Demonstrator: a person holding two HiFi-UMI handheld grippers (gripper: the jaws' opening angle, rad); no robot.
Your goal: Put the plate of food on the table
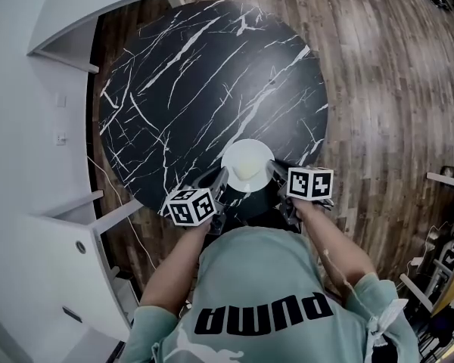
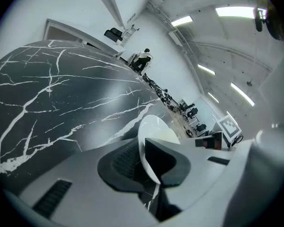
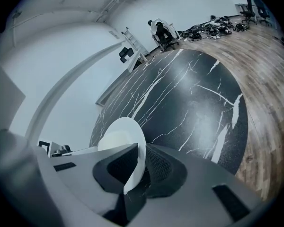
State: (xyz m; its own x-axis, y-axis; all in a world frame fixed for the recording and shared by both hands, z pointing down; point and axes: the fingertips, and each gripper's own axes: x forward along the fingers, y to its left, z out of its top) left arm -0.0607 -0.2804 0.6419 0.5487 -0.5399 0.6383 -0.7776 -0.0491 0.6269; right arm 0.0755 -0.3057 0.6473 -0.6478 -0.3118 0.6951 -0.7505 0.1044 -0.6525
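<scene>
A white plate (image 1: pixel 247 163) with pale food on it is at the near edge of the round black marble table (image 1: pixel 204 82). My left gripper (image 1: pixel 220 181) is shut on the plate's left rim (image 2: pixel 149 131). My right gripper (image 1: pixel 275 172) is shut on its right rim (image 3: pixel 128 141). In both gripper views the rim (image 2: pixel 143 150) runs between the dark ribbed pads (image 3: pixel 158 167). Whether the plate touches the tabletop I cannot tell.
White curved counters and cabinets (image 1: pixel 30 165) stand along the left. Wood floor (image 1: pixel 393 89) surrounds the table on the right. The person's green sleeves and torso fill the bottom of the head view. Chairs and equipment (image 3: pixel 217 22) stand far across the room.
</scene>
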